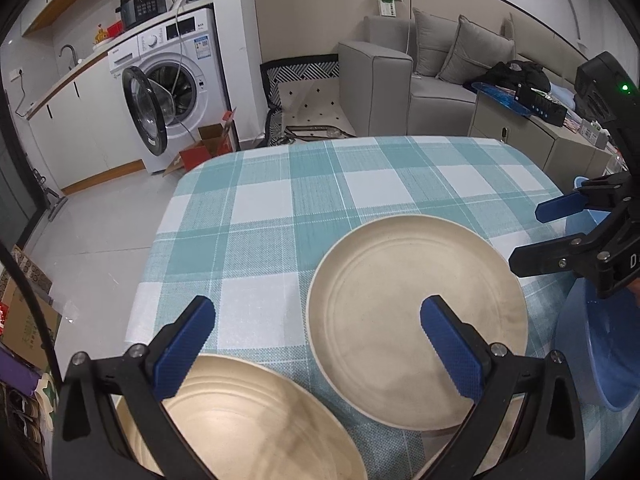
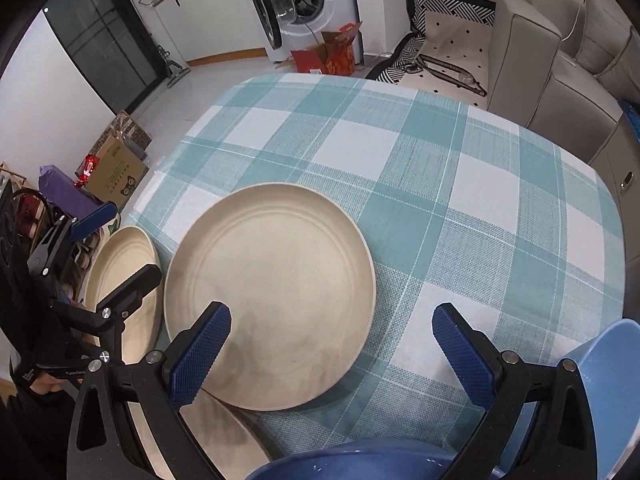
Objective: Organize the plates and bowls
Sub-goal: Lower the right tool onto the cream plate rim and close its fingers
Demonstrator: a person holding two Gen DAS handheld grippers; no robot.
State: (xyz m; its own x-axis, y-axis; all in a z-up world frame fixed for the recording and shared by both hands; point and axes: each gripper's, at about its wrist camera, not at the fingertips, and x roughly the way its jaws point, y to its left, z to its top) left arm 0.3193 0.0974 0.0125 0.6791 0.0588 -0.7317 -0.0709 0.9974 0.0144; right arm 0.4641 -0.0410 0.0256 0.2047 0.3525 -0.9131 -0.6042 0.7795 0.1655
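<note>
Both the left gripper [image 1: 318,322] and the right gripper [image 2: 332,330] hang wide and empty over the middle plate [image 2: 270,296] (the central one of the cream plates). A second plate [image 1: 256,416] overhangs the bench's [image 1: 360,184] near-left edge, so a careless nudge could tip it off. Blue bowls [image 2: 616,392] crowd the near-right corner and could be knocked.

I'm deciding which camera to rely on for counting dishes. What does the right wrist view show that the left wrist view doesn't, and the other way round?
Only the right wrist view shows three cream plates: beyond the central one, a second at the table's left edge and a third low under its own fingers. It also shows a dark blue bowl rim.

Only the left wrist view shows the kitchen counter with a black cooker.

Both show the central cream plate, the checked tablecloth, a light blue bowl, and both grippers open: left, right.
</note>
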